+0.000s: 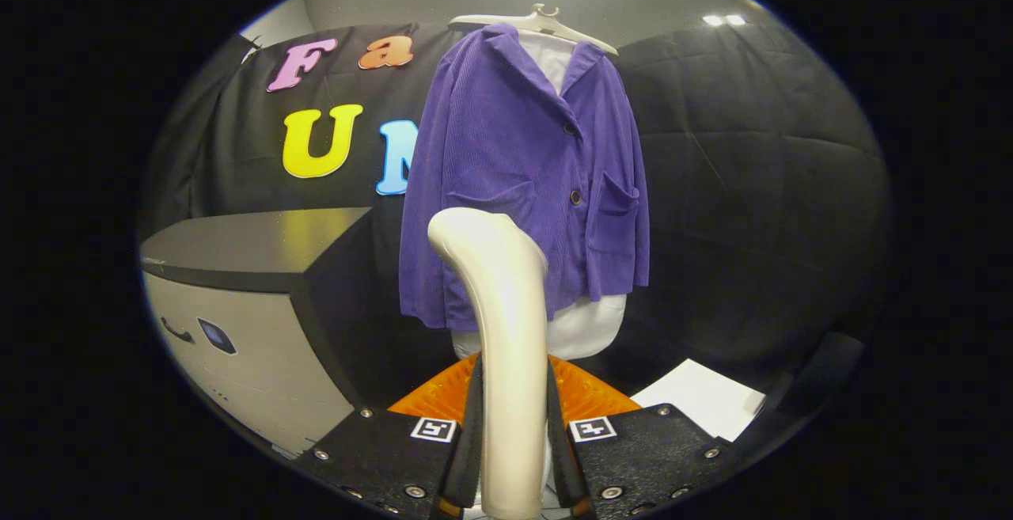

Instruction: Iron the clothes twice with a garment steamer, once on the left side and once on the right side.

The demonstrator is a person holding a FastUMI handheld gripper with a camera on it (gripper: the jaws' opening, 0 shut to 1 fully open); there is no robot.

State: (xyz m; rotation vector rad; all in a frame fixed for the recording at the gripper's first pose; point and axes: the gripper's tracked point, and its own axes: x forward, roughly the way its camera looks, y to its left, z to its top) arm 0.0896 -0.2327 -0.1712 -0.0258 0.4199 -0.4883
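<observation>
up close, we see the gripper [513,425] with its two fingers clamped on the handle of one garment steamer [498,330], one finger pressing on each side. the steamer is smooth, glossy and cream-toned, a rounded column that rises between the fingers and bends over at its top toward the clothes. beyond it hangs one purple jacket [522,172], made of a finely ribbed, corduroy-like cloth, with a notched collar, two dark buttons and two patch pockets. under the jacket we make out one white garment [589,326], showing at the collar and below the hem. both hang on one pale hanger [538,23] with a hook on top. the steamer's bent head stands in front of the jacket's lower part; we cannot tell whether it touches the cloth. behind the clothes the booth wall is black quilted cloth, with a grey wall above it. beside the jacket stands one cabinet [253,306] with a dark glossy top and a light front. one white sheet [700,405] lies low near the fingers.
</observation>
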